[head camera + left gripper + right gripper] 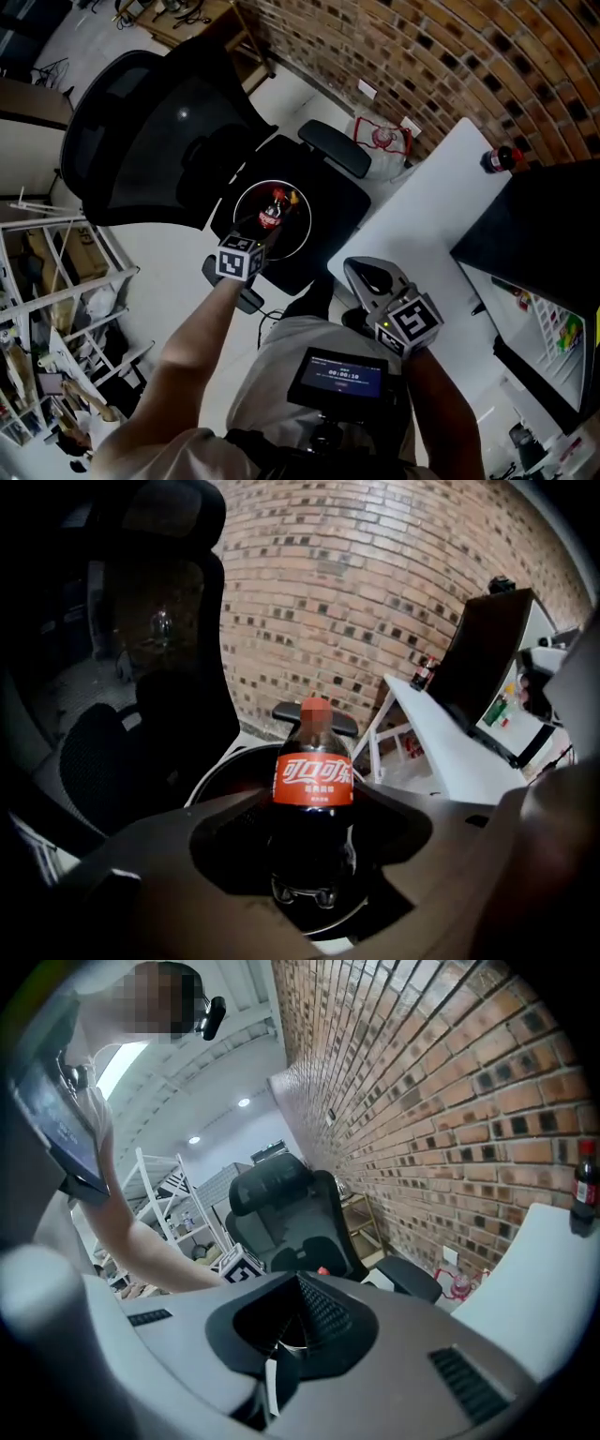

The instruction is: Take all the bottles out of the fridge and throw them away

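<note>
One cola bottle point(313, 789) upright, clamped in your left claw point(314, 841), above round bin point(234, 216); red label, white Chinese Coca-Cola script; right claw point(300, 1288) closed, empty

The bottle point(313, 789) has a red label point(313, 780) with white Chinese Coca-Cola lettering, 可口可乐, and a smaller white line beneath, too small to read. The screen point(342, 375) shows small digits that seem to read 00:00:10. The left cube point(240, 259) and right cube point(413, 322) bear black-and-white square markers. The red label on the bottle at the table's far corner point(502, 157) is unreadable.
</note>
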The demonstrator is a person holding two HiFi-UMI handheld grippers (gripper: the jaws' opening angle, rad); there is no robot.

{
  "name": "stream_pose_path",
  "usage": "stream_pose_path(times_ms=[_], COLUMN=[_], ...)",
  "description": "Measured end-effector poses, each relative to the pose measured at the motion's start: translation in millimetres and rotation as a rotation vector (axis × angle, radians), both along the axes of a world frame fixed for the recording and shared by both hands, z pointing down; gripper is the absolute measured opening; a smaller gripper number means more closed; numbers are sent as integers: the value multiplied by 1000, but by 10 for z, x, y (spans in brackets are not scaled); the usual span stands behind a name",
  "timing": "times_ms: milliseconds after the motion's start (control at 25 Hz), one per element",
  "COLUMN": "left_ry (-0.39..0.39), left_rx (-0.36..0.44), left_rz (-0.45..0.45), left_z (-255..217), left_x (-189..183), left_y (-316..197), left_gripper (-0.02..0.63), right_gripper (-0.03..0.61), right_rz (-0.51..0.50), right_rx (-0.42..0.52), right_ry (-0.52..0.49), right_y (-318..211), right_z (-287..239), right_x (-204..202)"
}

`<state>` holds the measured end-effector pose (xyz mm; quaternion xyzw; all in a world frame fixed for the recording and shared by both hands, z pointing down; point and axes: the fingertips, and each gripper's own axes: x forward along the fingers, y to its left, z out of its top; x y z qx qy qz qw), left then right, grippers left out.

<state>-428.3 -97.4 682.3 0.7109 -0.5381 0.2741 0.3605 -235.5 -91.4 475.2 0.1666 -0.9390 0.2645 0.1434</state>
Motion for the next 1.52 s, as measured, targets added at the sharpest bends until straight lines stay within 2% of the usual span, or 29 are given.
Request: stream_pose_path(times_ms=[200, 320, 480, 560, 680, 800, 1080, 1160, 1280, 1400, 1520], left_ry=[19, -14, -1, 17, -2, -11, -8, -27, -65, -81, -95], left_rx=[-234, -368, -461, -500, -566, -617, -701, -722, -754, -765, -734], left_rz=[-26, -33, -31, -28, -20, -9, -19, -19, -30, -29, -15], left_z=[485, 812, 1068, 1195, 1422, 1635, 2039, 2121, 2238, 2322, 2294], left_x=[-6, -94, -84, -49, -41, -5, -25, -63, -155, -212, -196], left_y=[18, 63, -7, -24, 33, 72, 195, 248, 297, 340, 285], left_gripper=[275, 275, 275, 275, 275, 275, 276, 276, 268, 263, 284], right_gripper=[2, 2, 2, 1, 2, 2, 2, 2, 1, 2, 2], right_rz=[55, 90, 135, 132, 118, 104, 131, 151, 164, 181, 188], right_rx=[-38, -28, -9, 2, 15, -47, -61, -49, -88, -88, -85], right_ry=[24, 31, 37, 49, 55, 66, 94, 101, 121, 134, 137], right_y=[-57, -118, -176, -153, -105, -16, 36, 26, 59, 82, 95], right_z=[101, 189, 293, 313, 338, 397, 533, 562, 586, 609, 609], right_x=[58, 118, 173, 151, 79, 5, 31, 94, 167, 257, 310])
